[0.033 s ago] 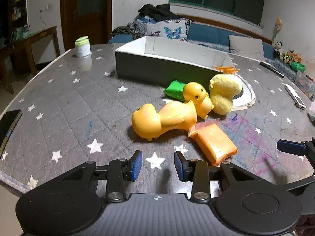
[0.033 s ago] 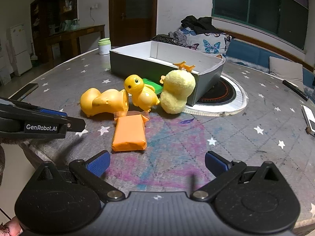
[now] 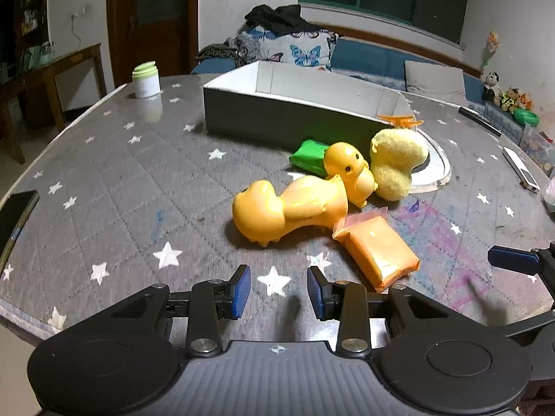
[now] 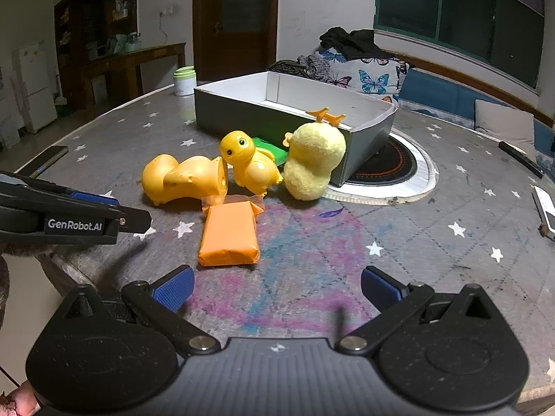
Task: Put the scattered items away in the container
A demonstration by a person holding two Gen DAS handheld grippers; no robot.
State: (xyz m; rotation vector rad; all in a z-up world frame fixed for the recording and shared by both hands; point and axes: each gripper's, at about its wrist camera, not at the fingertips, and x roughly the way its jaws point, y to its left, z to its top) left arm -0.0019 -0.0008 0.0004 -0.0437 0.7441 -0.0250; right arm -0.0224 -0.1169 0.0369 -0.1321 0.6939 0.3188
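Note:
A grey open box (image 3: 277, 118) (image 4: 242, 111) stands at the far middle of the table. In front of it lie a large yellow duck on its side (image 3: 288, 208) (image 4: 184, 180), a small upright duck (image 3: 350, 170) (image 4: 249, 166), a yellow plush toy (image 3: 395, 163) (image 4: 312, 159), a green packet (image 3: 308, 156) (image 4: 269, 149) and an orange packet (image 3: 381, 253) (image 4: 229, 235). My left gripper (image 3: 279, 293) hovers near the lying duck, narrowly open and empty. My right gripper (image 4: 277, 287) is wide open just short of the orange packet.
A white jar with a green lid (image 3: 146, 81) stands at the far left. A dark phone (image 3: 15, 215) lies at the left table edge. A round mat (image 4: 392, 166) sits partly under the box. A white remote (image 3: 520, 170) lies right.

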